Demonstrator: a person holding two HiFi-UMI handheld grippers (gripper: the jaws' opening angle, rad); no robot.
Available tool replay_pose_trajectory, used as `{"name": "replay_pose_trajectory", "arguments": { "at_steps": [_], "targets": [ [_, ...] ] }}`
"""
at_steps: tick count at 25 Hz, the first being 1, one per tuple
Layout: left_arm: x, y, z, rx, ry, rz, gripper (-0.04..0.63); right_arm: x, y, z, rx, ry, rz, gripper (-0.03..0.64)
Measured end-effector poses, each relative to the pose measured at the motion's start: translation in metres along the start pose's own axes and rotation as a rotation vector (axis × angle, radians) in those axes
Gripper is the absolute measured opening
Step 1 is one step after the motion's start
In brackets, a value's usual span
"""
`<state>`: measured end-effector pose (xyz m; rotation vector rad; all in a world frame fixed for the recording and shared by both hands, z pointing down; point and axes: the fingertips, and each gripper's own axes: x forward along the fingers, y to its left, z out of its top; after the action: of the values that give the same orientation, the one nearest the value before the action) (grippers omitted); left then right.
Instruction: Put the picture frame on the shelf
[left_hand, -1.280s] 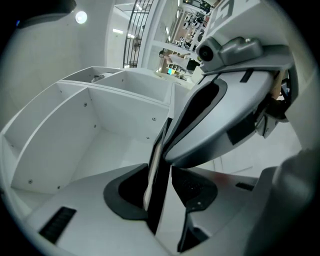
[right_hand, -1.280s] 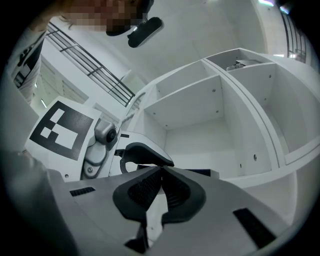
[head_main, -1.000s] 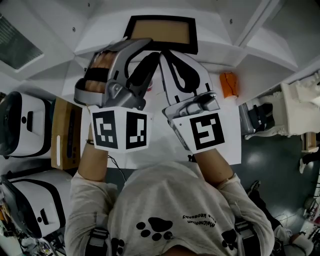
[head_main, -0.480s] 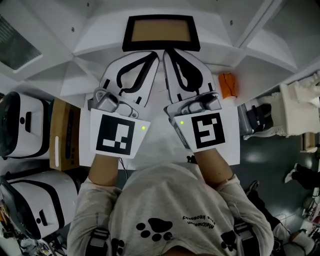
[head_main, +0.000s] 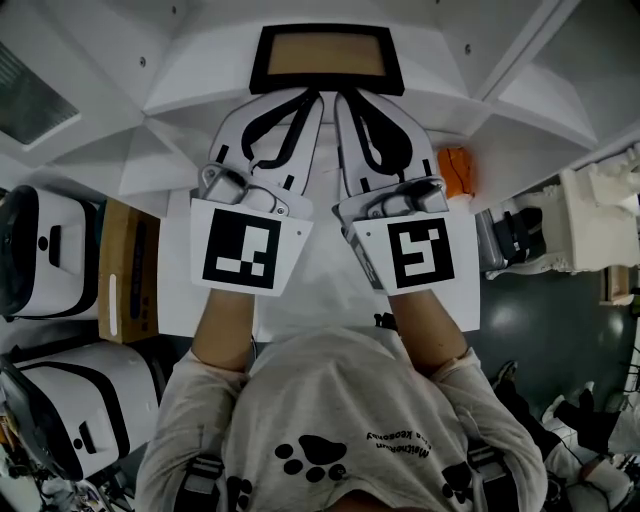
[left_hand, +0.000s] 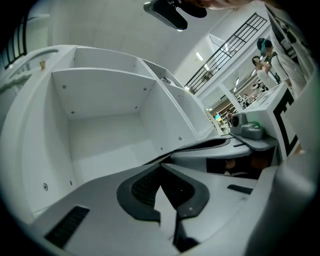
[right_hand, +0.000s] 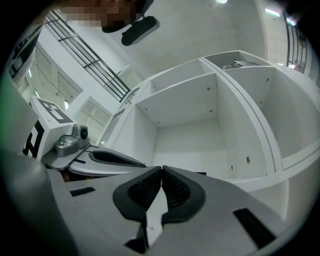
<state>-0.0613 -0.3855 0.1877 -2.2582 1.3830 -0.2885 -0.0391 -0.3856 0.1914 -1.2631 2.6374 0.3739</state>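
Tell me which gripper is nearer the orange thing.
Right. The right gripper lies just left of the orange thing in the head view, its body alongside it; the left gripper lies beyond the right one, farther off.

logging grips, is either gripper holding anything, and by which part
Nothing is held: left gripper and right gripper are shut and empty; the black-rimmed brown picture frame lies beyond their tips.

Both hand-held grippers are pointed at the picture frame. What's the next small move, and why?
Probably open the left hand-held gripper before advancing. Its jaws are together with nothing between them, and so are those of the right hand-held gripper. Both tips sit close to the near edge of the picture frame, so as they stand neither could take hold of it.
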Motion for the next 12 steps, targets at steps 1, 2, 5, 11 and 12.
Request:
{"name": "replay_pose_trajectory", "arguments": {
  "at_steps": [1, 2, 5, 11, 12],
  "targets": [
    [0.002, 0.001, 0.0, -0.003, -0.002, 0.002, 0.02, 0.001, -0.001, -0.001, 0.0, 0.005, -0.004, 0.035],
    [0.003, 0.002, 0.0, -0.004, -0.004, 0.004, 0.02, 0.002, -0.002, -0.001, -0.002, 0.004, -0.007, 0.035],
    [0.008, 0.005, -0.002, -0.013, -0.011, 0.009, 0.02, 0.006, -0.006, -0.004, -0.011, 0.02, -0.014, 0.035],
    [0.014, 0.007, -0.001, -0.026, -0.032, 0.007, 0.02, 0.013, -0.012, -0.002, -0.027, 0.01, -0.03, 0.035],
    [0.013, 0.007, -0.001, -0.031, -0.038, 0.008, 0.02, 0.012, -0.01, -0.002, -0.033, 0.011, -0.031, 0.035]
  ]
}}
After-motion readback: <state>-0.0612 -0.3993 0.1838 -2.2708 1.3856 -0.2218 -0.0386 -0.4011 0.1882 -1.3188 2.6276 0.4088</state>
